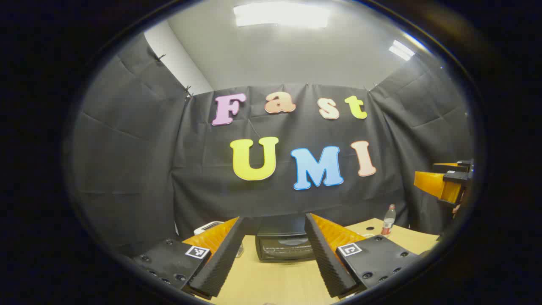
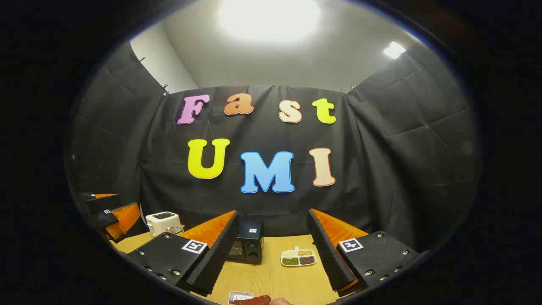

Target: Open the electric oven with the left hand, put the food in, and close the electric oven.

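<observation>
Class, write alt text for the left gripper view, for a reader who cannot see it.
A closed black electric oven sits on a wooden table, framed between the two spread fingers of the open left tool. A bottle stands to the right on the table, a white toaster peeks out at left, and the right tool hangs at the far right edge.

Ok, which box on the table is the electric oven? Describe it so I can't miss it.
Start at the wooden table in front of the black cloth wall. The electric oven stands at the table's back edge, straight ahead between the left gripper fingers. It is the dark box with a glass door, unlike the white toaster to its left.
</observation>
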Demonstrator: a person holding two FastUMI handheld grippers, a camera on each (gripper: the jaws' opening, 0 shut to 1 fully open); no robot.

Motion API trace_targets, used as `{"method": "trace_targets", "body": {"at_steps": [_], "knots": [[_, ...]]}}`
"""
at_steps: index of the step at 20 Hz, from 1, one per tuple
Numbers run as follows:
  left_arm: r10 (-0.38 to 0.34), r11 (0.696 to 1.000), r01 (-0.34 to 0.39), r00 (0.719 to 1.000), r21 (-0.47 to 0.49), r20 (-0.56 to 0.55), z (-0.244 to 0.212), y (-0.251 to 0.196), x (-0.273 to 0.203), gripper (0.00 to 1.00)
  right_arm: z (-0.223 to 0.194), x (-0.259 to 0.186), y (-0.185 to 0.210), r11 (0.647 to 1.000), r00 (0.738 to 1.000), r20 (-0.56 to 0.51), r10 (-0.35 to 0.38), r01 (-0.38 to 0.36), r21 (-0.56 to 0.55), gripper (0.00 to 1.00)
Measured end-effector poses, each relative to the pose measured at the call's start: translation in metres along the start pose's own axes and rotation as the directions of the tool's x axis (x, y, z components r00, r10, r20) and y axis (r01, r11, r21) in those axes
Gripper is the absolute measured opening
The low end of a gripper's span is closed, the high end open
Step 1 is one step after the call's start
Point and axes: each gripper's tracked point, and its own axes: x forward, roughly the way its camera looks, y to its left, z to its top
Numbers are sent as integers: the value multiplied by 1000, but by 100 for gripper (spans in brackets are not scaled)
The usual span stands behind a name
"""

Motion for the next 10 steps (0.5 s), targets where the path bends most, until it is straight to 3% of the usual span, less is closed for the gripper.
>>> {"method": "trace_targets", "body": {"at_steps": [2,5,9,10], "knots": [[1,1000,-1,1000,4,-4,0,0,-2,90,-3,-1,-4,1000,1000,-8,-4,4,-2,97],[2,1000,-2,1000,9,-9,-2,-1,-3,99,-7,-3,-7,1000,1000,-14,-8,8,2,97],[7,1000,-7,1000,10,-9,-2,-3,-4,99,-7,-3,-10,1000,1000,-18,-4,4,-4,97],[7,1000,-7,1000,8,-8,-1,-5,-4,94,-7,-4,-11,1000,1000,-15,-2,2,-9,97]]}}
